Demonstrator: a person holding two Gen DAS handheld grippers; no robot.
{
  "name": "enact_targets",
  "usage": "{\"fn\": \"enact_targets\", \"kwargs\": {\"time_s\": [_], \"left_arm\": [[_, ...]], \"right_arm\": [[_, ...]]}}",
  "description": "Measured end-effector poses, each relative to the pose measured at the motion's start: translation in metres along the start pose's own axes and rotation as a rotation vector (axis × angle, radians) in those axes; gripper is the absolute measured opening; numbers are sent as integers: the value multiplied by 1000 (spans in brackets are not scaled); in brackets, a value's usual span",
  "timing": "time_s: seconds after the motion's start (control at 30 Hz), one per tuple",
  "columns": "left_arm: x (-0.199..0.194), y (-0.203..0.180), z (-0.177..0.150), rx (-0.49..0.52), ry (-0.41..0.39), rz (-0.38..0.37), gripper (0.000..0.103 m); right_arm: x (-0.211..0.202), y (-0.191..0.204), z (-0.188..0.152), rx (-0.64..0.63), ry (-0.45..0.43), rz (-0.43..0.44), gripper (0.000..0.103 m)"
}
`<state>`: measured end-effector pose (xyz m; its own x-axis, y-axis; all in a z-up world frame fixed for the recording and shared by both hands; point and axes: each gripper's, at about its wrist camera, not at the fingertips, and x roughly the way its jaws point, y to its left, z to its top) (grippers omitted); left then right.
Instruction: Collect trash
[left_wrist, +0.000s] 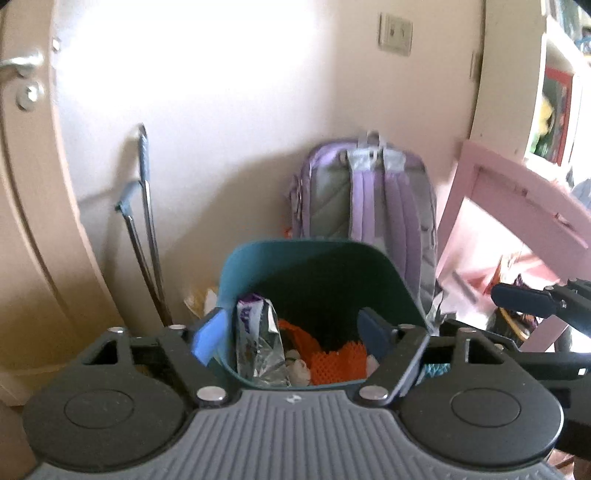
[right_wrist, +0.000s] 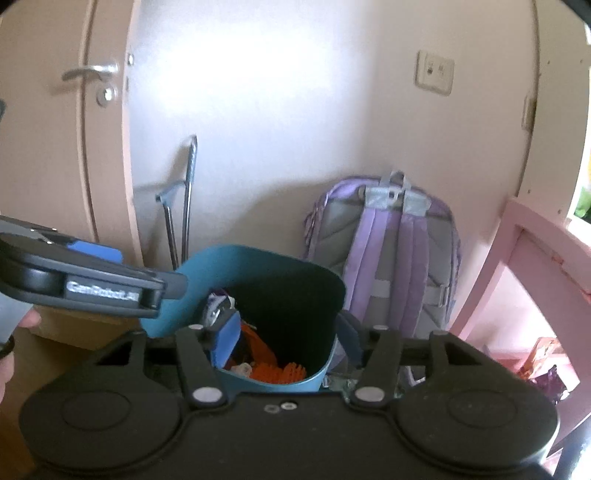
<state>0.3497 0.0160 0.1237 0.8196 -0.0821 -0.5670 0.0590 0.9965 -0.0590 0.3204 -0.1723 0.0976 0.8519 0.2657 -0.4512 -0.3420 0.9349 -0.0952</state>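
Observation:
A teal bin (left_wrist: 255, 266) stands on the floor by the wall, just below both grippers. In it lie a silver and purple wrapper (left_wrist: 258, 339) and orange netting (left_wrist: 325, 358). My left gripper (left_wrist: 291, 334) hangs over the bin's near rim, open, with nothing pressed between its blue pads. In the right wrist view the bin (right_wrist: 221, 266) sits under my right gripper (right_wrist: 287, 338), which is also open and holds nothing. The orange netting (right_wrist: 277, 369) shows between its fingers. The left gripper's body (right_wrist: 99, 284) reaches in from the left, and a finger of the right one (left_wrist: 524, 301) shows at the right edge.
A purple backpack (left_wrist: 369, 199) leans on the wall behind the bin. A pink wooden frame (left_wrist: 498, 206) stands to the right, with wrappers (right_wrist: 546, 373) on the floor under it. A folded metal frame (left_wrist: 147, 221) and a door (left_wrist: 22, 147) are on the left.

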Motion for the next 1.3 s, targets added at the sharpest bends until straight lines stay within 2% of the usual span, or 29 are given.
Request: {"fn": "enact_targets", "kwargs": {"time_s": [0.07, 0.27, 0.5, 0.67, 0.73, 1.03, 1.3], "left_arm": [[-20, 2, -1, -16, -36, 12, 80], [-66, 8, -10, -38, -79, 40, 80], [-114, 6, -36, -31, -137, 43, 84], [-143, 5, -59, -53, -179, 44, 102], [-153, 4, -68, -56, -191, 49, 102], [-169, -2, -98, -71, -161, 71, 103], [-181, 0, -107, -70, -165, 66, 103]], "right_arm": [[-14, 2, -1, 1, -14, 7, 58], [-53, 8, -6, 5, -60, 25, 60], [-95, 10, -14, 24, -106, 59, 62], [-119, 12, -24, 34, -129, 83, 64], [-127, 12, -29, 34, -131, 93, 64], [-154, 12, -46, 49, -144, 139, 65], [-163, 14, -52, 61, -137, 155, 66]]}}
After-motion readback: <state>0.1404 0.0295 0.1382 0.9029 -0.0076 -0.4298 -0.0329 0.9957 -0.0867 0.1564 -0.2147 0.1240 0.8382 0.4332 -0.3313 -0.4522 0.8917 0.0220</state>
